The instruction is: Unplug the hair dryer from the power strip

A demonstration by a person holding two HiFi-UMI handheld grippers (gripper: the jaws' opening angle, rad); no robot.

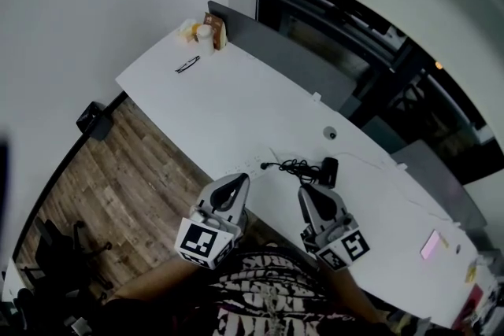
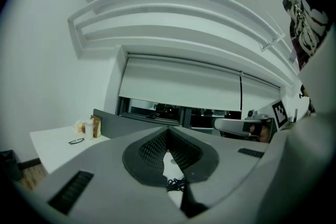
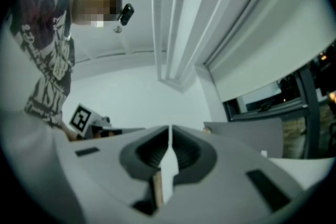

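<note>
Waiting untouched, the matte black plastic hair dryer (image 1: 328,171) looked not yet unplugged; the whole pull remained.
The grey plastic left gripper (image 1: 239,182) and right gripper (image 1: 306,193), with ribbed black pads, were both closed on nothing. The hair dryer lay on the smooth white table (image 1: 236,102) at one o'clock of the right gripper, its tangled black cord (image 1: 290,166) trailing toward nine o'clock; no power strip was discernible.

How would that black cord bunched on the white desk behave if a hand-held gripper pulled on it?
The black cord lies in loose loops, so it is probably floppy and would uncoil and trail rather than lift as one piece. It looks thin, so likely light; on the smooth white desk it would probably slide easily.
</note>
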